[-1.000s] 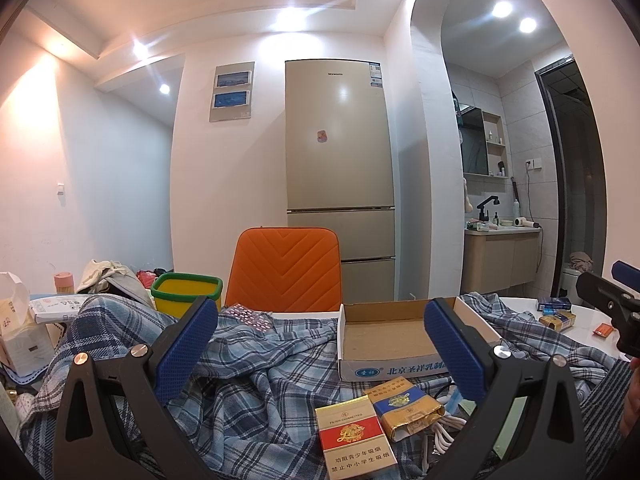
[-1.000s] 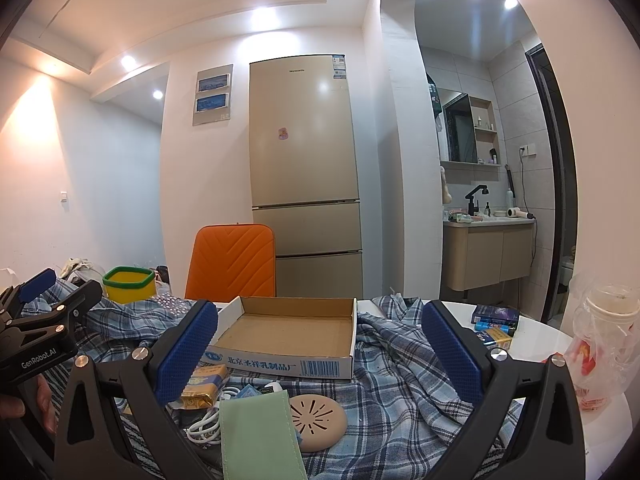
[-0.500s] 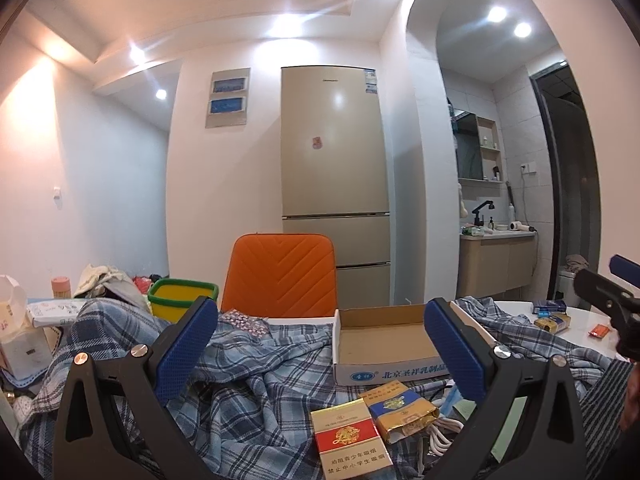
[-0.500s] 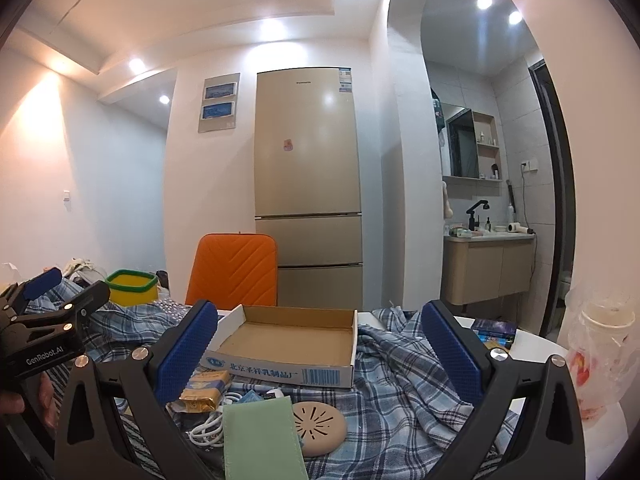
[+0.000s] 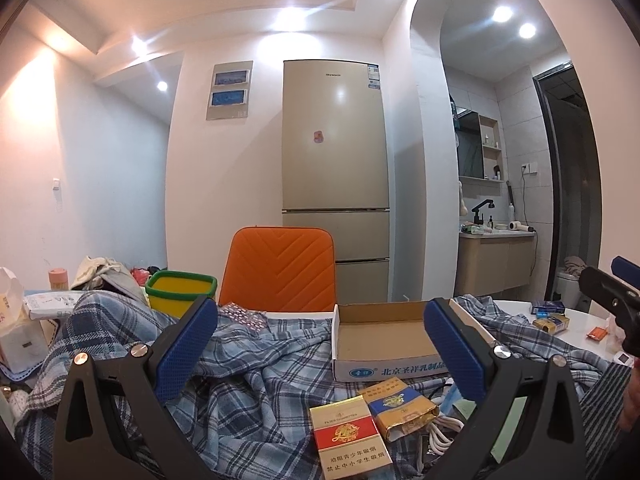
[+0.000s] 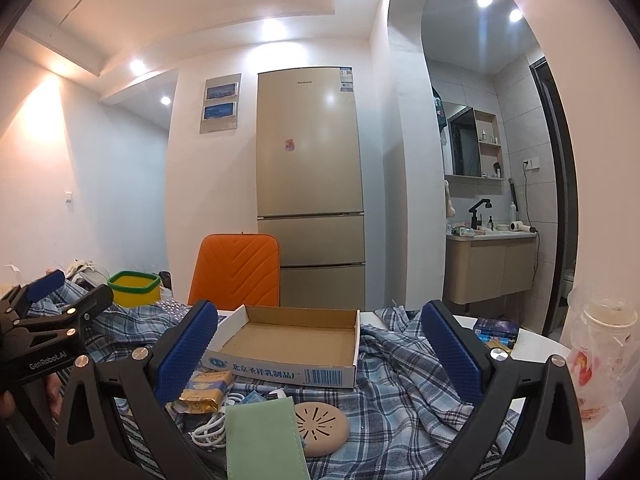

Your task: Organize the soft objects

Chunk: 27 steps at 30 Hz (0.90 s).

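A rumpled blue plaid cloth (image 5: 248, 376) covers the table; it also shows in the right wrist view (image 6: 404, 376). An empty shallow cardboard box (image 5: 384, 336) (image 6: 288, 344) rests on it. My left gripper (image 5: 320, 350) is open and empty, held above the cloth near a red cigarette pack (image 5: 348, 440) and a gold-blue pack (image 5: 400, 406). My right gripper (image 6: 316, 350) is open and empty above a green fabric pouch (image 6: 262, 440), a round beige disc (image 6: 322, 426) and a white cable (image 6: 210, 430).
An orange chair (image 5: 280, 268) stands behind the table, a yellow bin (image 5: 180, 292) to its left and a fridge (image 5: 334, 160) beyond. A bagged cup (image 6: 600, 348) stands at the right table edge. Small boxes (image 5: 550, 316) lie at far right.
Both cameras have tilted slightly upward, so the table objects sit lower in view. Both grippers stay open and empty.
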{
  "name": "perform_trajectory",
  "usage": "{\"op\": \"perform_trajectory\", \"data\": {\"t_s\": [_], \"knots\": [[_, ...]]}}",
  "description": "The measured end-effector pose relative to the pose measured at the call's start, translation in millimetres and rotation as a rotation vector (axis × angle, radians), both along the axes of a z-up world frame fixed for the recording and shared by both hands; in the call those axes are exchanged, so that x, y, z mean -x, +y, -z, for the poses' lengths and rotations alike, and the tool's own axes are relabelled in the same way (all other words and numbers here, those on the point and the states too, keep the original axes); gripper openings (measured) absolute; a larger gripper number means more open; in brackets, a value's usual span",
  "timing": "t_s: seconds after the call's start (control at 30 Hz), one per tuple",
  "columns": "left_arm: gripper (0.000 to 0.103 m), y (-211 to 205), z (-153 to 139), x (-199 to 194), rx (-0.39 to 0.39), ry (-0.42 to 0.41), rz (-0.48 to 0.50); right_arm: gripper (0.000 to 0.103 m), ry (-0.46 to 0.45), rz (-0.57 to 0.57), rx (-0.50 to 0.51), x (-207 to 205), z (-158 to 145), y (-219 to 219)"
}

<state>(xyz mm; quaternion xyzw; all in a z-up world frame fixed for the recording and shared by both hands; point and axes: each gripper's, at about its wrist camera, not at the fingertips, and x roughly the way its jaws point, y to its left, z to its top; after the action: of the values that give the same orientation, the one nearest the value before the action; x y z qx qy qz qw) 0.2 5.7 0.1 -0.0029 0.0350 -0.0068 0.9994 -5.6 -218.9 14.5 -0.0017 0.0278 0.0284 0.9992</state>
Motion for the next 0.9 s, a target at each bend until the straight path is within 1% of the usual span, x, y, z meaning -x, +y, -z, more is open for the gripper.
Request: {"op": "perform_trajectory", "data": {"t_s": [0.1, 0.27, 0.47, 0.73, 0.9], "knots": [[0.103, -1, 0, -3, -0.004, 0.017, 0.014, 0.103, 0.014, 0.023, 0.016, -3, 1, 2], [0.103, -4, -4, -10, -0.013, 0.062, 0.020, 0.103, 0.042, 0.014, 0.021, -10, 0, 5], [0.103, -3, -23, -17, 0.023, 0.150, 0.018, 0.103, 0.071, 0.008, -0.006, -15, -17, -2], [0.103, -13, -47, -21, -0.009, 0.200, 0.009, 0.103, 0.126, -0.039, 0.011, -20, -37, 0], [0.103, -20, -48, -22, -0.032, 0.239, 0.024, 0.103, 0.190, -0.062, -0.001, -26, -39, -4]]}}
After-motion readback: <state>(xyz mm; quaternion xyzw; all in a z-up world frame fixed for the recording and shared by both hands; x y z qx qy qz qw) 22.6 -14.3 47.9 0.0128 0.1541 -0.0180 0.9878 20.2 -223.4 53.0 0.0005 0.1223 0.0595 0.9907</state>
